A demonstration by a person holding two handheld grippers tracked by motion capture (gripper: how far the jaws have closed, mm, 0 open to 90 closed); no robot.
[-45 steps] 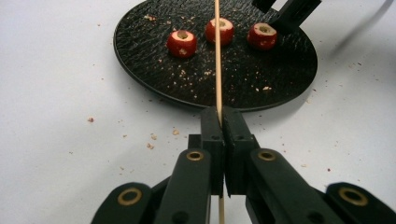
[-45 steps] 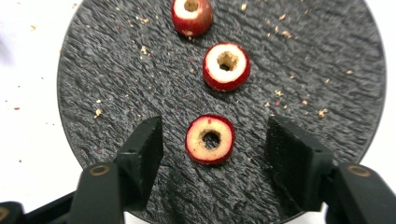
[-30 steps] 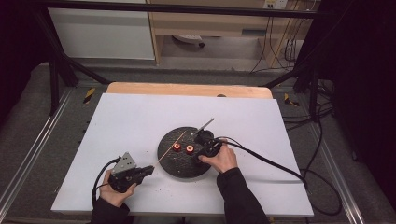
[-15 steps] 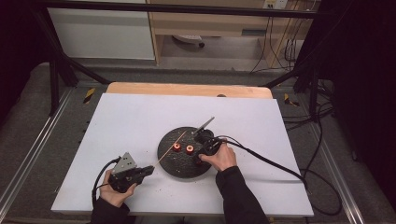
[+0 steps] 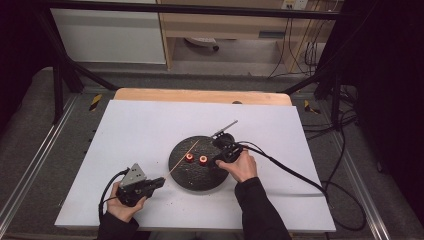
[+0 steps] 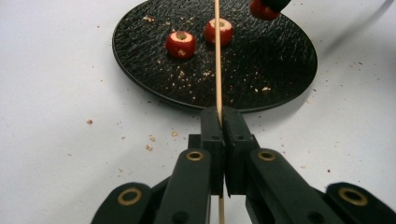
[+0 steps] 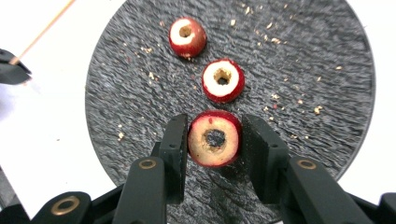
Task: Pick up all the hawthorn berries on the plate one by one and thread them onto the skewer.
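The work in hand looks like threading cored red fruit pieces onto a wooden skewer, and the step now is the pick-up of the first piece. The right gripper (image 7: 214,140) is clenched on one cored fruit piece (image 7: 215,139), its bored hole facing the camera, over the near part of the black plate (image 7: 327,70). In that view the left pad presses the skin; the right pad seems to sit a hair off it, though the angle makes that hard to judge. Its jaws have just been closing with this piece between them. Two more cored pieces (image 7: 222,80) lie on the plate beyond, side by side and apart from each other.

The left gripper (image 6: 219,122) is shut tight on the skewer (image 6: 217,60), which runs from the pinched pads out over the plate rim toward the two loose pieces.

Next, I judge, the held piece must be lifted clear and turned so its hole lines up with the skewer tip, then slid on; the thin stick calls for a steady left hand.

In the high view the left hand (image 5: 122,202) rests low on the white surface (image 5: 140,125), gripper level and aimed at the plate; the right hand (image 5: 242,165) reaches over the plate's right edge, wrist bent inward.
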